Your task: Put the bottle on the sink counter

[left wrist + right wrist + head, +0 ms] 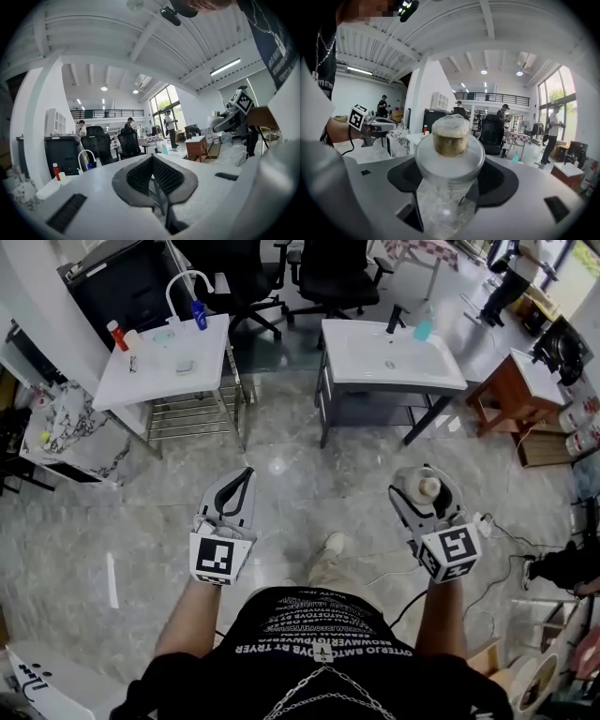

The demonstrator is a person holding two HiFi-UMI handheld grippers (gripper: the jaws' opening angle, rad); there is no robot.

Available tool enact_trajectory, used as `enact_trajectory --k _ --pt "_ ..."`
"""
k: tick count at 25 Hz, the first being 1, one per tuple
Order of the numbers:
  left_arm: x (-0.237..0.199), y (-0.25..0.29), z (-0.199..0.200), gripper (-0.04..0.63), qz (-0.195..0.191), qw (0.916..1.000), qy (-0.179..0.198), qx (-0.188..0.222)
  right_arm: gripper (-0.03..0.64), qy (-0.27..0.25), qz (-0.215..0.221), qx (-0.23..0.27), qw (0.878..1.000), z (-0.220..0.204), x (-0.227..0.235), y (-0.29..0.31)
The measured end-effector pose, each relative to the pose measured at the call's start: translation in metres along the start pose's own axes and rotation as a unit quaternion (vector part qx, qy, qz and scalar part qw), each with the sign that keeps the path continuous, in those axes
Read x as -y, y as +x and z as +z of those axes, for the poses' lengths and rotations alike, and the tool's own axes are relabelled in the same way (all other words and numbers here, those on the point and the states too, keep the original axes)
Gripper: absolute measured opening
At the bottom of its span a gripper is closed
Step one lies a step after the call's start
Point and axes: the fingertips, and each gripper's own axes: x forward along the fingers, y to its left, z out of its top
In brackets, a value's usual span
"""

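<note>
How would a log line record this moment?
left claw: shut, empty | right claw: shut on bottle | sink counter: ahead, not reached

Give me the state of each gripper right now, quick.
Left gripper: shut, empty.
Right gripper: shut on the bottle.

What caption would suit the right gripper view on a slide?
Right gripper holds a clear, tan-topped bottle between its jaws.
</note>
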Motion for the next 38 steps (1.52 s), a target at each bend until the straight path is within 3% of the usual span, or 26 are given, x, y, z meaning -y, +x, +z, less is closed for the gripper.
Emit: enact_trajectory --k 6,20,27,38 --pt "-0.001 0.069 0.016 0.006 0.004 0.9998 0.019 -0.002 0.330 0.002 0.010 0.012 1.000 0.007 0.046 0.041" --pt "0.013 0.210 0.040 0.006 0.013 0.9997 0.018 -0.004 0.330 -0.007 0.055 0.015 0.998 0.017 0.150 0.109" --pt "0.031 0.260 0.058 0.005 0.026 0.9995 0.017 0.011 0.330 -0.023 0.082 0.023 0.996 0.020 0.194 0.126" --pt "0.031 0.307 0.043 0.006 0.027 0.9994 0.019 -0.013 0.330 -0.002 0.079 0.025 0.997 0.014 0.247 0.158"
